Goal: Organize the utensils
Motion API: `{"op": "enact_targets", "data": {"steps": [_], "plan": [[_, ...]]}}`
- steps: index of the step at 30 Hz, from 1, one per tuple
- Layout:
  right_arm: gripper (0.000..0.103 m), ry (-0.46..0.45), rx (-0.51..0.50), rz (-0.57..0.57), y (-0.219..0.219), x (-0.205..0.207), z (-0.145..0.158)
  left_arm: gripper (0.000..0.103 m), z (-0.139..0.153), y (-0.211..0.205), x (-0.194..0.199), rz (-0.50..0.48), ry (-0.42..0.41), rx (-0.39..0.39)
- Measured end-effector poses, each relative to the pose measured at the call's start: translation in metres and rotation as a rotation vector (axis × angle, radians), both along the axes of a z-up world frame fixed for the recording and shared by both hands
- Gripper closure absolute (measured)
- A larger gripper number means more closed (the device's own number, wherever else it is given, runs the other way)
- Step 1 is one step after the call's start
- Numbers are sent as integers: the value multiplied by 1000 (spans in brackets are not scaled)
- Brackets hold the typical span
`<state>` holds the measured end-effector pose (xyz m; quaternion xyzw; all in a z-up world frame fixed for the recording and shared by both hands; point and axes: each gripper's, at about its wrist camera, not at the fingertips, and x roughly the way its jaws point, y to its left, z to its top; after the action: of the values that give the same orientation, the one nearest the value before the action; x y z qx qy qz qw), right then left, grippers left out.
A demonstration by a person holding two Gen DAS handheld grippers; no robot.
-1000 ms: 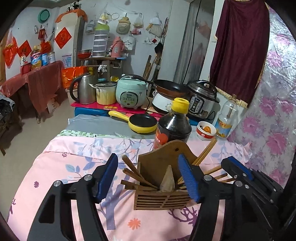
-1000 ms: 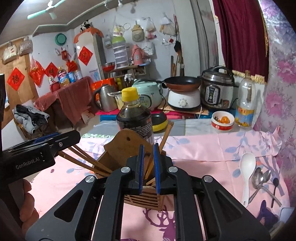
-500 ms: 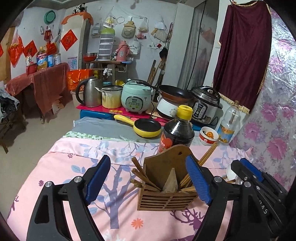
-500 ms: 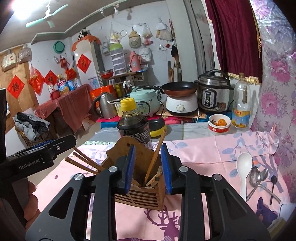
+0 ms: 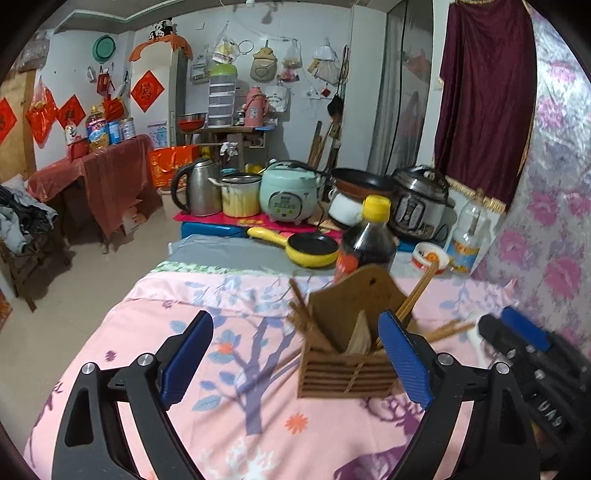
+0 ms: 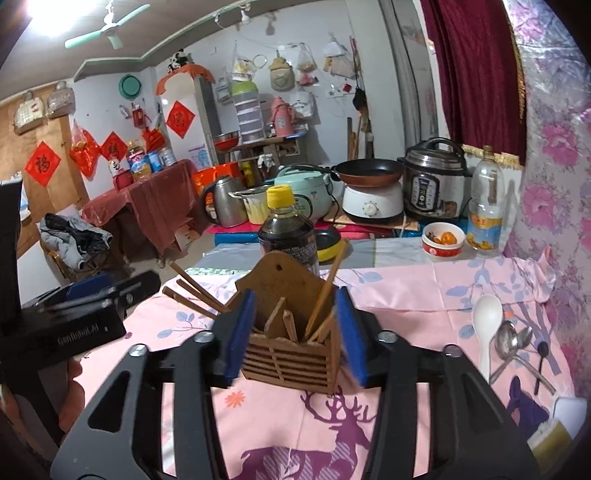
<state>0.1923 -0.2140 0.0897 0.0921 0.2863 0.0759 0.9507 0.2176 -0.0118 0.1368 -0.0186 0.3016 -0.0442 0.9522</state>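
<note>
Background: soy bottle, kettle, rice cooker, pressure cooker, yellow pan, oil bottle, bowl.

A ceiling lamp is blowing out to white glare in the right wrist view's top left corner, lighting the room evenly and fairly brightly. Fisheye distortion is bending walls and darkening the corners of both views. Motion blur is smearing the wooden utensil holder and the dark sauce bottle in the left wrist view; shadows are lying soft on the pink tablecloth
</note>
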Motion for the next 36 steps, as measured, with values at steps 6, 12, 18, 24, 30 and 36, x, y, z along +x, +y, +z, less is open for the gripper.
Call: {"op": "enact_targets", "data": {"steps": [6,12,18,24,30,36], "plan": [[32,11,-55,-53,8,-32,-1,10,-16,2,-38,31,-6,75],[8,-24,-75,-136,13,-78,-11,6,-56,13,-71,74,6,148],[7,-16,-138,-228,14,-102,-37,6,-55,23,-82,95,-24,96],[7,-39,-196,-234,19,-110,-32,6,-48,23,-93,111,-60,97],[7,-17,-164,-225,18,-109,-40,6,-52,19,-96,97,-53,100],[7,-12,-163,-227,20,-109,-40,6,-58,13,-95,80,-32,109]]}}
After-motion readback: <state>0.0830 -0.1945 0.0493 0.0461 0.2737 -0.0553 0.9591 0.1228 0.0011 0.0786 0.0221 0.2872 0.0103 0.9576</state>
